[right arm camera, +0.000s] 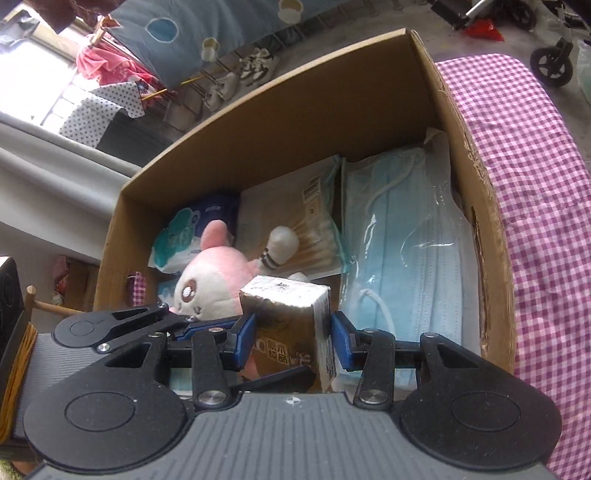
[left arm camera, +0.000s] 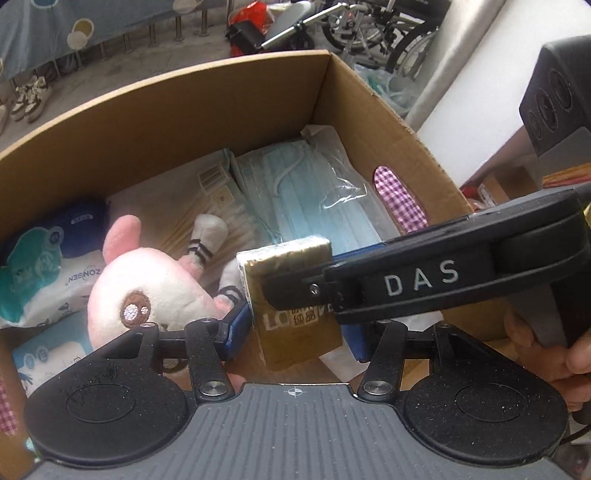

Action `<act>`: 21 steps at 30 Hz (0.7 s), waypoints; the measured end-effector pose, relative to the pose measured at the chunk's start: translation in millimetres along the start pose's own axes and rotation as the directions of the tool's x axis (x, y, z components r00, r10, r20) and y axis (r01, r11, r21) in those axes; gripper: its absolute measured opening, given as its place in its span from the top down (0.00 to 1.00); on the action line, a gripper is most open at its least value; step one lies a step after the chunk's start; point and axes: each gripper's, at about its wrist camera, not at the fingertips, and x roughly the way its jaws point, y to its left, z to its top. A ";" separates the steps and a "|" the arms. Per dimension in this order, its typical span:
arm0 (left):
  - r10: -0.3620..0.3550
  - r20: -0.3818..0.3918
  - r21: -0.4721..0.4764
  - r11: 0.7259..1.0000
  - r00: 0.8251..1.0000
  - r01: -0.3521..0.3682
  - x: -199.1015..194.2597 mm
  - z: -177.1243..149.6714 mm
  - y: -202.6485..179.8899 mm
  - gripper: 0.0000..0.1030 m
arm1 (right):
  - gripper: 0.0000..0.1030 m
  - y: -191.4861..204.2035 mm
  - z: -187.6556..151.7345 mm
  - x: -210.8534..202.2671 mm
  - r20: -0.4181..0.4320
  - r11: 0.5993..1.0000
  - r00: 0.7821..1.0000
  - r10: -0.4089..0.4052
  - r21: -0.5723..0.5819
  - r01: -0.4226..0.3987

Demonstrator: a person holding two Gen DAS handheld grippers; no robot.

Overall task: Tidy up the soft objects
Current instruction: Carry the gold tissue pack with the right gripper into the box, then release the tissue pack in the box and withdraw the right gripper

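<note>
A golden-brown tissue pack [right arm camera: 291, 328] is clamped between the blue pads of my right gripper [right arm camera: 293, 341], held over the open cardboard box [right arm camera: 280, 110]. In the left wrist view the same pack [left arm camera: 291, 295] sits between the blue pads of my left gripper [left arm camera: 295, 332], whose jaws stand wide and do not clearly press it; the right gripper's black finger [left arm camera: 406, 284] crosses in front. A pink and white plush toy [left arm camera: 147, 288] lies in the box, also seen in the right wrist view [right arm camera: 218, 280].
The box also holds a bag of blue face masks [right arm camera: 406, 258], a cotton swab pack [right arm camera: 291, 221] and wet wipe packs [left arm camera: 40, 273]. A purple checked cloth [right arm camera: 535, 184] covers the table right of the box. Wheelchairs [left arm camera: 369, 33] and shoes [left arm camera: 29, 96] stand beyond.
</note>
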 end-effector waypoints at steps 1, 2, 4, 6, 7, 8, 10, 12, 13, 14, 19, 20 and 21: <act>-0.002 -0.015 -0.003 1.000 1.000 0.002 3.3 1.2 -0.1 0.48 | 0.54 0.2 2.6 3.4 -0.007 1.000 1.000 -0.007 -0.005 0.007; 0.000 -0.029 -0.006 1.000 1.000 0.000 7.6 3.7 -0.3 0.48 | 0.53 1.7 3.4 5.7 -0.007 1.000 1.000 -0.015 -0.013 0.015; 0.019 -0.029 -0.005 1.000 0.999 -0.019 11.0 4.4 0.1 0.48 | 0.53 5.4 5.6 8.8 -0.006 0.999 0.999 -0.032 -0.033 0.032; 0.020 -0.032 -0.020 1.000 0.999 -0.021 13.2 5.9 3.9 0.47 | 0.53 5.7 8.4 11.9 -0.010 0.998 0.999 -0.047 -0.038 0.047; 0.015 -0.037 -0.030 0.999 0.999 -0.016 13.3 6.9 6.0 0.45 | 0.53 6.0 9.1 13.1 -0.013 0.997 0.998 -0.062 -0.041 0.062; 0.011 -0.041 -0.038 0.999 0.999 -0.013 12.9 6.8 7.5 0.43 | 0.52 6.4 9.7 13.8 -0.013 0.996 0.997 -0.081 -0.050 0.080; 0.010 -0.045 -0.042 0.999 0.999 -0.012 10.4 6.5 7.7 0.39 | 0.51 6.3 11.2 15.1 -0.012 0.994 0.995 -0.099 -0.054 0.099; 0.005 -0.040 -0.043 0.999 0.999 -0.007 4.0 5.5 8.2 0.36 | 0.50 8.3 12.0 13.7 -0.001 0.992 0.994 -0.112 -0.061 0.112; 0.000 -0.033 -0.047 0.999 0.999 -0.002 2.0 7.3 9.2 0.33 | 0.49 10.0 12.5 12.5 0.011 0.990 0.992 -0.125 -0.069 0.126; -0.003 -0.026 -0.051 0.999 1.000 0.002 -0.6 6.7 10.0 0.31 | 0.49 11.4 12.8 10.7 0.023 0.988 0.990 -0.136 -0.075 0.137; -0.014 0.008 -0.060 0.998 1.000 0.015 -21.0 2.2 10.1 0.29 | 0.49 14.6 14.3 1.0 0.067 0.982 0.984 -0.164 -0.088 0.169; -0.016 0.017 -0.058 0.998 1.000 0.017 -27.0 0.5 10.3 0.28 | 0.49 15.7 13.9 -1.5 0.076 0.981 0.983 -0.165 -0.092 0.172; -0.018 0.029 -0.057 0.998 0.999 0.020 -33.1 -0.6 10.1 0.28 | 0.49 16.7 13.5 -4.2 0.085 0.981 0.983 -0.163 -0.092 0.171</act>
